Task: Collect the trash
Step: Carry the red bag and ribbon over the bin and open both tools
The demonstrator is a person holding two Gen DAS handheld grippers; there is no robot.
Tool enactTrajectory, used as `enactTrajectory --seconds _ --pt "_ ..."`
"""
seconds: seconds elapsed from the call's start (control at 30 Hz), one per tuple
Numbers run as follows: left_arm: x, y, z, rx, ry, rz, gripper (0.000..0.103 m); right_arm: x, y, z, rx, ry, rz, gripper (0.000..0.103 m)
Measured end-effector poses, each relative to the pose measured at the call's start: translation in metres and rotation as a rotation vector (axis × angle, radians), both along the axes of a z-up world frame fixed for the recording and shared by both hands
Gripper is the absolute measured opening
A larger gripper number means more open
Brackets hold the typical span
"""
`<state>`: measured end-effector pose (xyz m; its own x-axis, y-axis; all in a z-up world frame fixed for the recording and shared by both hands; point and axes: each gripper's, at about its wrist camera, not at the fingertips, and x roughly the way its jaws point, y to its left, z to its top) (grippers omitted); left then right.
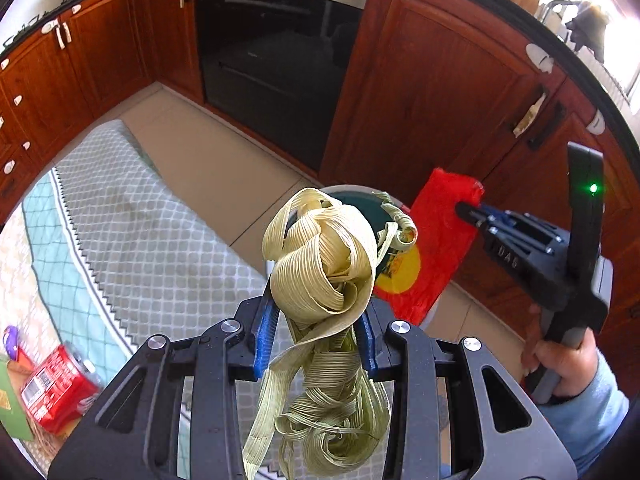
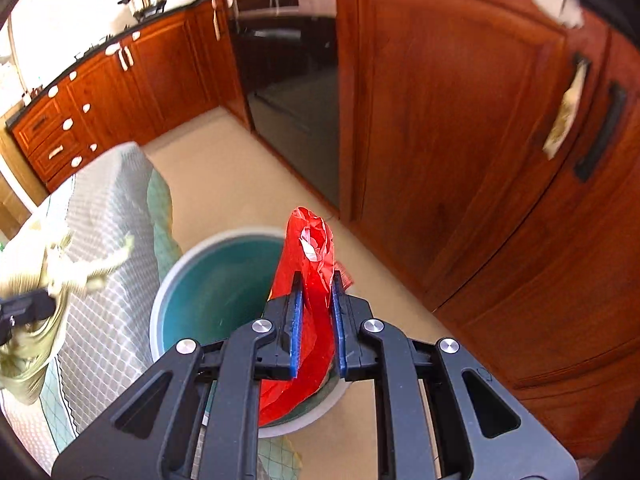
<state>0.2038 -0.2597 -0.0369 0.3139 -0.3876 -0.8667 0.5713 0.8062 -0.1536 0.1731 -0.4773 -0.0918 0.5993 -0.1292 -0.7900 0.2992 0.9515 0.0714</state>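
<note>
The ribbon tangle [image 1: 320,256] is clamped in the left gripper [image 1: 318,332], the red wrapper [image 2: 316,276] in the right gripper [image 2: 316,320]. Each is best released only once centred over the teal bin [image 2: 208,280], so nothing catches the rim.

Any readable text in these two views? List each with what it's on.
"UA5", as it seems to read: raised letters on the body of the right hand-held gripper, left wrist view.
Red can on the table: label and barcode patch too small and blurred to read.
Red wrapper: yellow and green print, no legible words.
Right wrist view: no readable text.
</note>
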Motion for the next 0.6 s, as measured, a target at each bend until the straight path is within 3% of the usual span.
enactTrajectory --seconds 0.07,0.27,0.6 --pt "0.006 -0.01 -0.006 0.009 0.012 -0.008 0.035 0.004 -0.001 -0.009 0.022 0.019 0.008 0.017" --pt "0.019 -0.036 -0.028 0.028 0.053 -0.034 0.035 0.007 -0.008 -0.026 0.073 0.056 0.031 0.054" --pt "0.041 -0.07 -0.062 0.057 0.112 -0.05 0.038 -0.002 -0.024 -0.023 0.121 0.025 -0.026 0.074"
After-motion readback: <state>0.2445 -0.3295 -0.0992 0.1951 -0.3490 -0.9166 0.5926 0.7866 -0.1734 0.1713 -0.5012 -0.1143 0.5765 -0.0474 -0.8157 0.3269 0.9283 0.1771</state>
